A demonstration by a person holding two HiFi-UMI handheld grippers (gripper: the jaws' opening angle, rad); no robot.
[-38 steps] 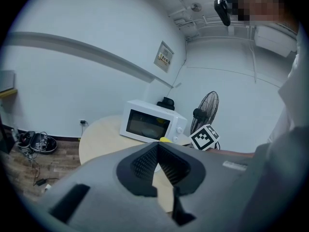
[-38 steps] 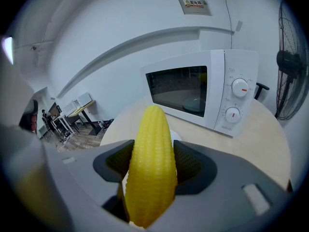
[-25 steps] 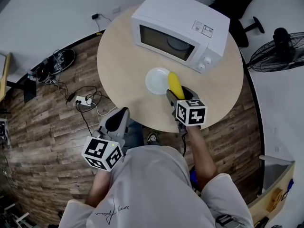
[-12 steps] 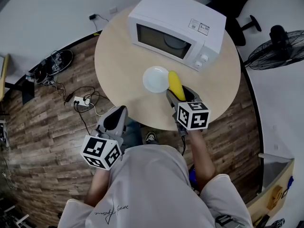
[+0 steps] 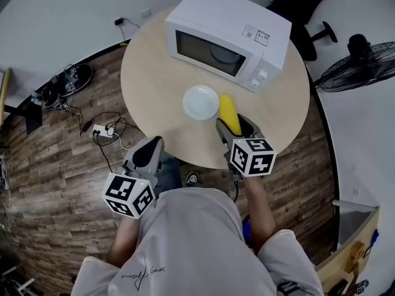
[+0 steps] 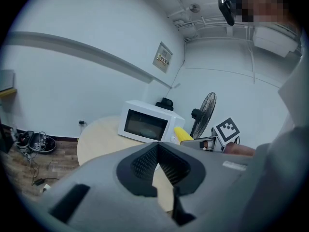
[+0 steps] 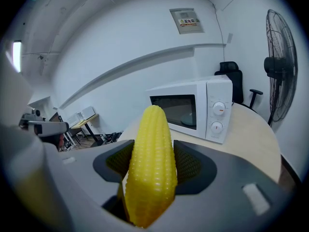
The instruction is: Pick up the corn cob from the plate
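Observation:
The yellow corn cob [image 5: 229,112] stands up between the pads of my right gripper [image 5: 234,126], which is shut on it, just right of the white plate [image 5: 200,102] on the round table [image 5: 154,85]. In the right gripper view the corn cob [image 7: 152,163] fills the middle and juts well past the jaws. The plate looks bare. My left gripper [image 5: 147,154] hangs off the table's near edge, shut with nothing in it. In the left gripper view the left gripper [image 6: 157,151] points at the table, and the corn cob [image 6: 182,135] shows at the right.
A white microwave [image 5: 225,39] with its door closed stands at the back of the table, behind the plate. A fan [image 5: 361,66] and an office chair [image 5: 308,5] stand to the right and behind. Cables and a power strip [image 5: 102,130] lie on the wood floor at the left.
My right gripper has drawn slightly back and right with the corn cob, widening the gap to the plate. The left gripper has stayed put.

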